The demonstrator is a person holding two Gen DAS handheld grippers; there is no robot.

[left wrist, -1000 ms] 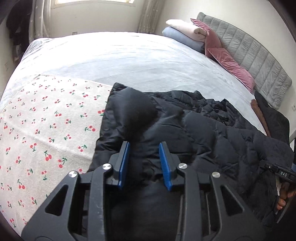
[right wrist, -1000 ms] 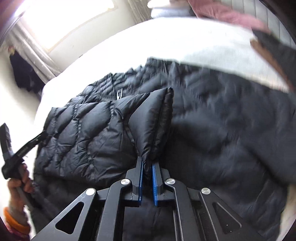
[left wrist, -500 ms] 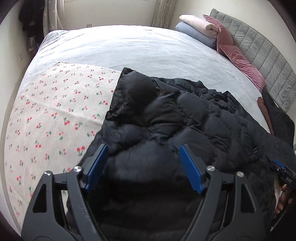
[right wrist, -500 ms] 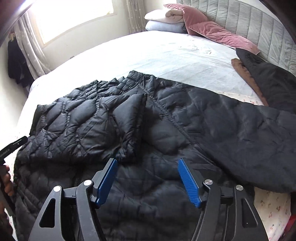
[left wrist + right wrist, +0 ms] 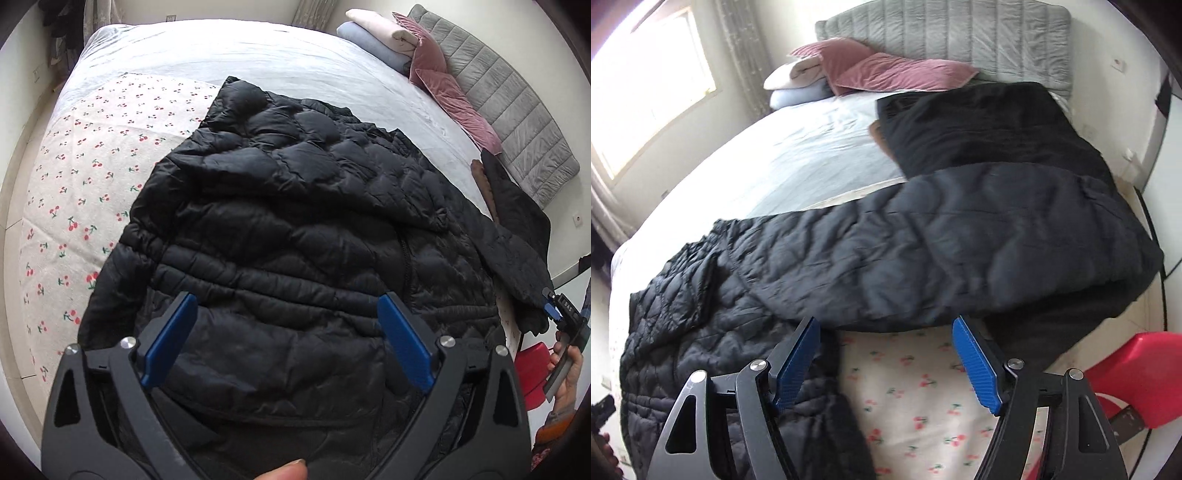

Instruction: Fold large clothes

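A black quilted puffer jacket (image 5: 295,229) lies spread on the bed, with one sleeve folded in over its body. My left gripper (image 5: 288,332) is open and empty, hovering just above the jacket's near hem. My right gripper (image 5: 886,354) is open and empty above the cherry-print cloth (image 5: 905,406), right in front of the jacket's other sleeve (image 5: 942,251), which stretches out to the right. The jacket body (image 5: 701,332) lies to the left in the right wrist view.
A cherry-print cloth (image 5: 81,177) covers the near bed; the pale sheet (image 5: 221,55) lies beyond. Pink pillows (image 5: 447,92) and folded bedding (image 5: 376,33) sit by the grey headboard (image 5: 517,110). Another dark garment (image 5: 979,122) lies near the headboard. A red stool (image 5: 1137,369) stands beside the bed.
Both grippers opened and let go of the jacket folds they held. Both pulled back; the right gripper swung right toward the outstretched sleeve.
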